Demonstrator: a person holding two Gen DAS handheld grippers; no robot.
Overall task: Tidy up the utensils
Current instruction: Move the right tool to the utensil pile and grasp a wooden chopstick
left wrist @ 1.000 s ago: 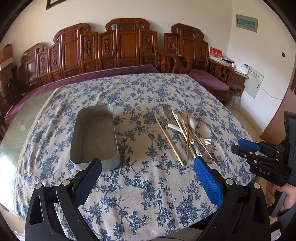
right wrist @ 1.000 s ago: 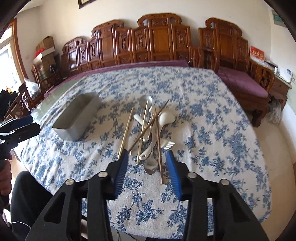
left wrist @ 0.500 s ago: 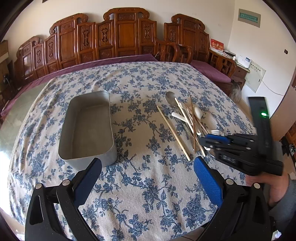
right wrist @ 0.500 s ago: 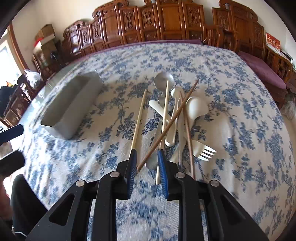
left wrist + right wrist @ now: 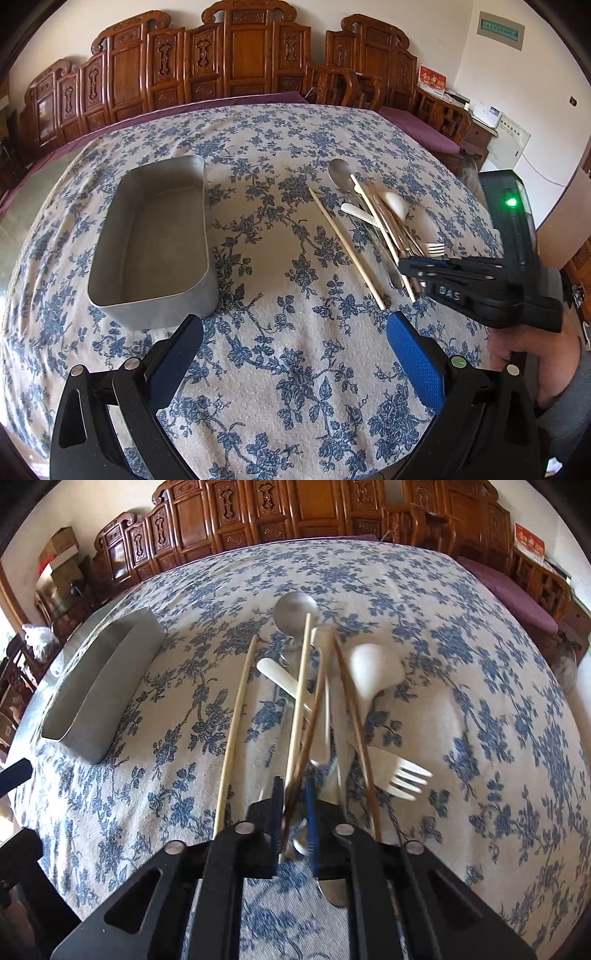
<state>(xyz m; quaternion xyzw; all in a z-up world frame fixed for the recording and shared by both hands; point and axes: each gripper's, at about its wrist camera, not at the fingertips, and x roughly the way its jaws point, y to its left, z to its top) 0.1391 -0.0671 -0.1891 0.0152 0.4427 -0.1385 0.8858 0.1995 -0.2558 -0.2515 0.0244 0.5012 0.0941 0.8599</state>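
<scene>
The left claw [image 5: 295, 354] hangs wide open and empty over the near side of the desk [image 5: 280, 387], as it did a second ago, with the metal tray [image 5: 151, 243] just ahead of its left finger; the tray holds nothing that I can see. To the right of that claw, well apart from the tray, lies the heap of utensils: a pale chopstick [image 5: 236, 734] alone on its left flank, then a steel spoon [image 5: 295, 609], a second pale chopstick, a white spoon [image 5: 373, 668] and a white fork [image 5: 402, 775] overlapping one another. The change is at the right claw [image 5: 295, 808]. A second ago it stood open short of the heap; it has since pushed in and drawn nearly shut, and a brown chopstick [image 5: 314, 716] now runs between its pads, apparently pinched at the near end, its blurred far end suggesting it is lifting. I judge the first pick has just been made, so carrying it left to the tray should follow, minding the crossed pieces on top.
</scene>
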